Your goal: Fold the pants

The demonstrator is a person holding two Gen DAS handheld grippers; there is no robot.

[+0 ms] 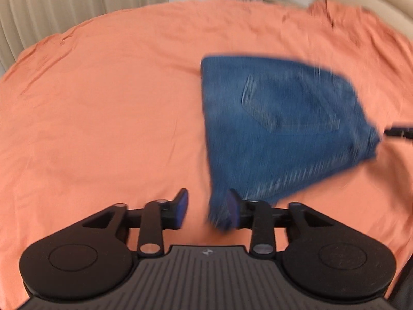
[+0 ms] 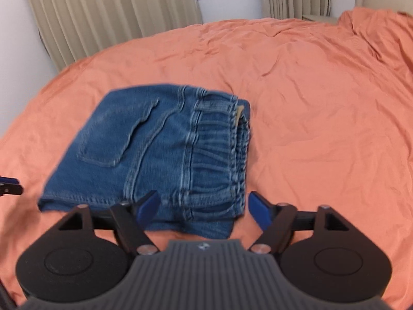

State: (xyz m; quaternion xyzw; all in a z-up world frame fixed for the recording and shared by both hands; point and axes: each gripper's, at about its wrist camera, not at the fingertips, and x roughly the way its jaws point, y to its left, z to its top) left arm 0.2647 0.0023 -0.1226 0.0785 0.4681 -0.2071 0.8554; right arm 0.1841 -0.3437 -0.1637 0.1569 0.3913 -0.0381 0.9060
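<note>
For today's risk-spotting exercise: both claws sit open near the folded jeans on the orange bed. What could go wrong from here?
1. The left claw is open with one finger against the corner of the jeans; pulling away could snag it and undo the fold.
2. The right claw hangs open over the waistband; dropping could shift the layers.
3. The orange bedsheet is wrinkled, so the stack may sit unevenly.

no legible text, numbers or brand names. small pale emblem (image 1: 207,252) on ribbed grey gripper housing, both wrist views, unreadable. tan waistband label (image 2: 238,113) on folded jeans (image 2: 144,149), illegible.
</note>
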